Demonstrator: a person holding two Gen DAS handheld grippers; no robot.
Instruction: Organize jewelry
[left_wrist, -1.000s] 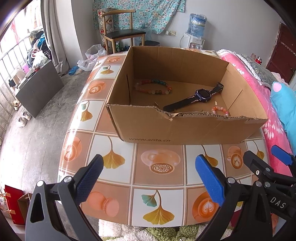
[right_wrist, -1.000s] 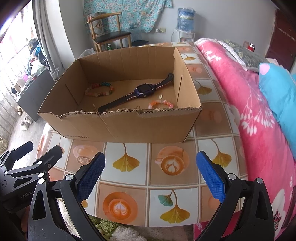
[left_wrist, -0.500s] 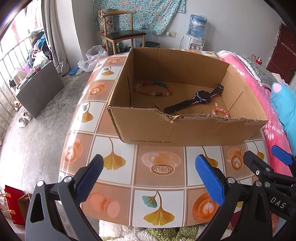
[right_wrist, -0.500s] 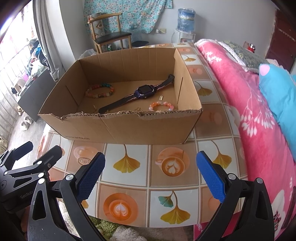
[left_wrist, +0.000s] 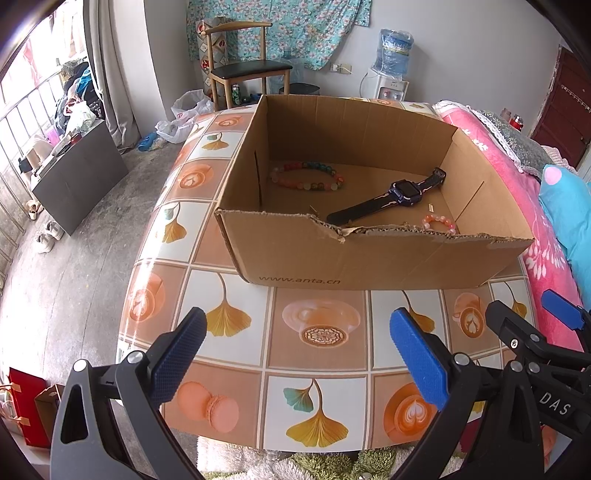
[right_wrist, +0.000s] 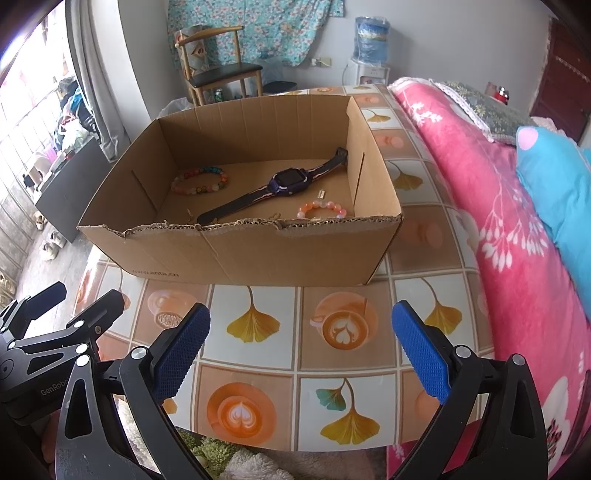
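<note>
An open cardboard box stands on the patterned table. Inside it lie a multicoloured bead bracelet, a dark blue smartwatch stretched diagonally, and a small pink bead bracelet near the front right corner. A tiny metallic piece lies beside the watch. My left gripper hovers open over the table's near edge, nothing between its fingers. My right gripper is open and empty too, beside the left one.
The table carries a tiled cloth of leaves and coffee cups. A pink bedspread and a blue pillow border it on the right. A wooden chair and a water dispenser stand beyond. A green rug lies below.
Both views have shifted slightly, so the box sits a little farther from the grippers. Both grippers stay open and empty; the jewelry inside has not moved.
</note>
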